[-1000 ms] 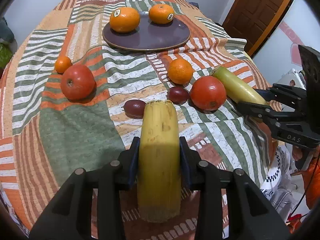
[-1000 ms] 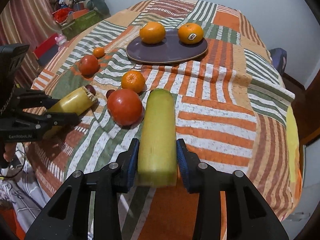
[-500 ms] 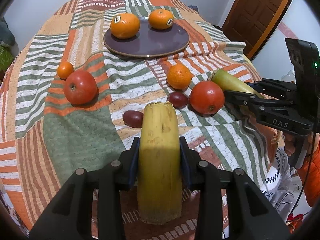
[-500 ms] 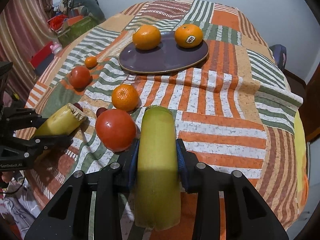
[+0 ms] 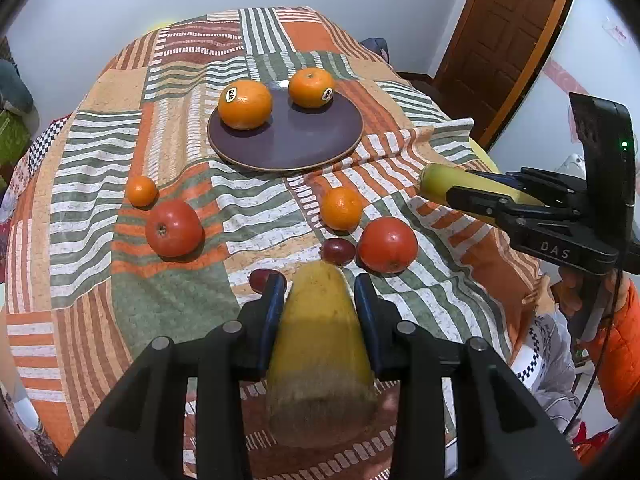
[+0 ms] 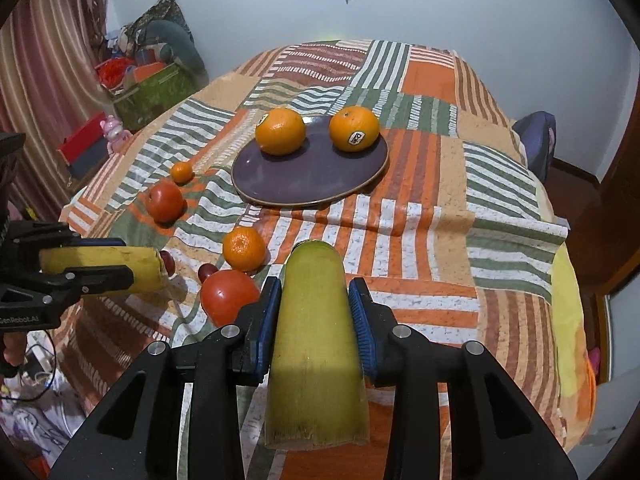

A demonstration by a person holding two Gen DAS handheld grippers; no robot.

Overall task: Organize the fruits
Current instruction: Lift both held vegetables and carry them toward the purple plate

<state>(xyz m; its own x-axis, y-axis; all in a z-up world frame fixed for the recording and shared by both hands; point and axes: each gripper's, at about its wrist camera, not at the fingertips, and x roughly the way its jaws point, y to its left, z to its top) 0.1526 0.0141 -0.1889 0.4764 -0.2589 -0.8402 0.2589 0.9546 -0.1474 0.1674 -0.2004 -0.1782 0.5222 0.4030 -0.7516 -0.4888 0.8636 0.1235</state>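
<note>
Plum (image 5: pixel 262 278) half hidden behind left hand-held gripper (image 5: pixel 320 292); both hand-held grippers clamp banana pieces.

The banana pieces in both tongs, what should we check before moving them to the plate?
1. Left tongs shut on the yellow banana piece: ok.
2. Right tongs shut on the greener banana piece: ok.
3. Both pieces lifted off the cloth: ok.
4. Free space on the purple plate in front of the two oranges: ok.
5. The two tongs apart from each other: ok.
6. Which spot each piece goes to: cannot tell.
</note>
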